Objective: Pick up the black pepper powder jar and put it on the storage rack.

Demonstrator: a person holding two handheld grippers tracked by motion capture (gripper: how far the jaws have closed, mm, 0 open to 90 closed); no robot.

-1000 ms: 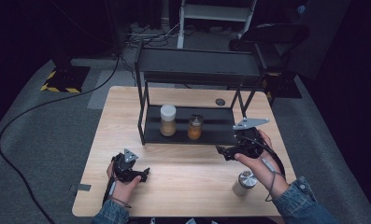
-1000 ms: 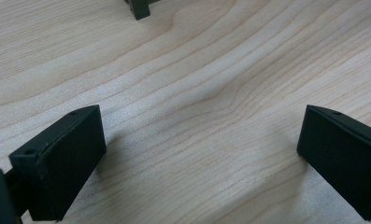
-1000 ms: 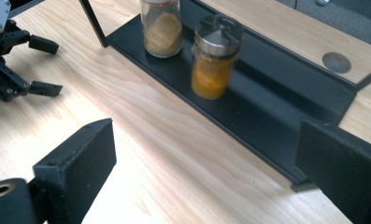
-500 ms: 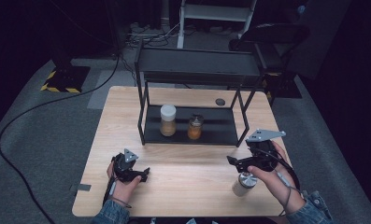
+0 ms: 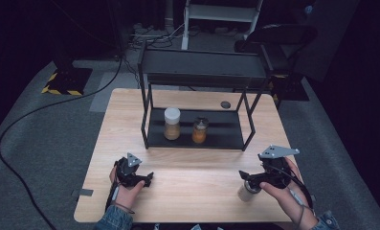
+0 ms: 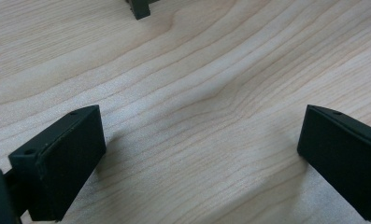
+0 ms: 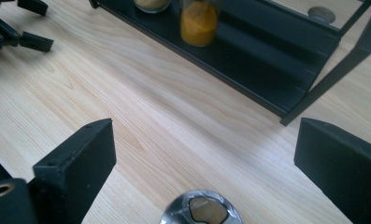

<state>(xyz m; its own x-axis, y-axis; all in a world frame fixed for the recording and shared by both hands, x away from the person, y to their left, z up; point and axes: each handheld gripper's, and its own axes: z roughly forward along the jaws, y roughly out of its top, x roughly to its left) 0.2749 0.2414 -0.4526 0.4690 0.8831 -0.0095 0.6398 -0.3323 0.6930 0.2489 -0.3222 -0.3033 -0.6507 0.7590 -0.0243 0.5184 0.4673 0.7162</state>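
Currently, the right gripper [image 5: 251, 178], jaws wide and empty, is descending over the third jar [image 5: 245, 192] at the table's 5 o'clock, two jars [image 5: 172, 123] already standing shelved, while the left gripper [image 5: 147, 178] is idling open.

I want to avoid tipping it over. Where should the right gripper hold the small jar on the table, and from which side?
Probably from above, right gripper lowered with one open jaw either side of the small jar, closing below its metal cap: it stands upright, directly beneath the jaws, free on the table.
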